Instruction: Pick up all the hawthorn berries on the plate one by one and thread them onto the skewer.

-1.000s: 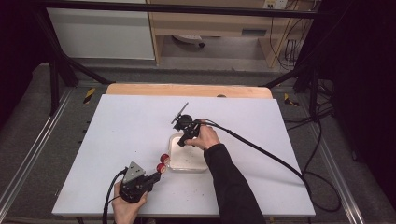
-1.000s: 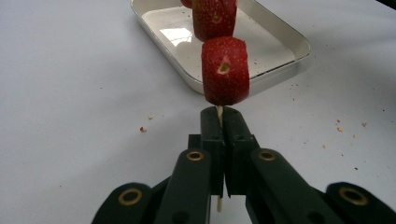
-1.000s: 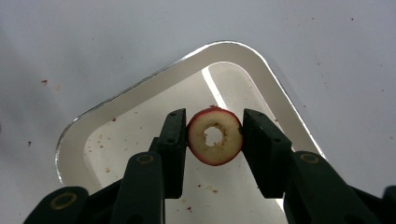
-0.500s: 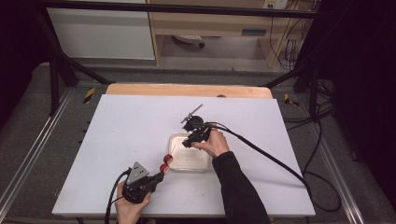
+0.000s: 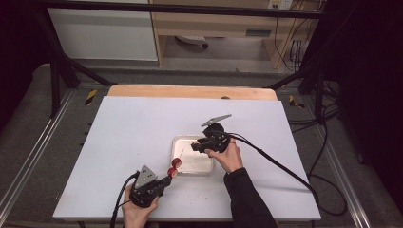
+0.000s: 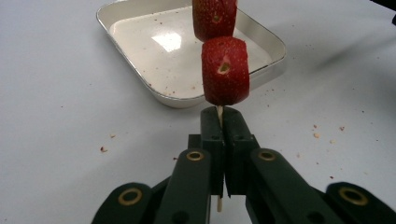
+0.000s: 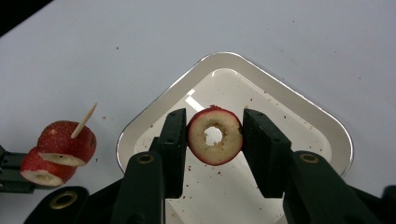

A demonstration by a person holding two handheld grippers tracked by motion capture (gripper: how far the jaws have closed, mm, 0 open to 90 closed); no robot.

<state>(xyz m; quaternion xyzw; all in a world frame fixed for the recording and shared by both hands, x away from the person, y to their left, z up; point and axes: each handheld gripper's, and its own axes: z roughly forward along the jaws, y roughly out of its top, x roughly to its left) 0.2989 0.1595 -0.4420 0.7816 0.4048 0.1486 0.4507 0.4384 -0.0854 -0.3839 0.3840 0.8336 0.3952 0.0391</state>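
My left gripper (image 6: 223,122) is shut on a thin wooden skewer (image 6: 219,111) that carries two red cored fruit pieces (image 6: 225,70), one behind the other. In the high view this gripper (image 5: 166,179) is near the table's front edge, and the pieces (image 5: 173,167) sit just left of the tray's near corner. My right gripper (image 7: 215,122) is shut on a red ring-shaped fruit slice (image 7: 215,136), held over the shallow white tray (image 7: 289,93). The skewer's bare tip (image 7: 84,120) points up to the left of that slice. In the high view the right gripper (image 5: 196,146) hovers over the tray (image 5: 197,165).
The tray looks bare inside except for red crumbs. More crumbs dot the white tabletop (image 5: 128,133) around it. A black cable (image 5: 280,166) trails from the right gripper to the right. A wooden strip (image 5: 190,91) edges the table's far side.
My right hand has carried the ring slice to the right across the tray. The left hand and its skewer have stayed in place.
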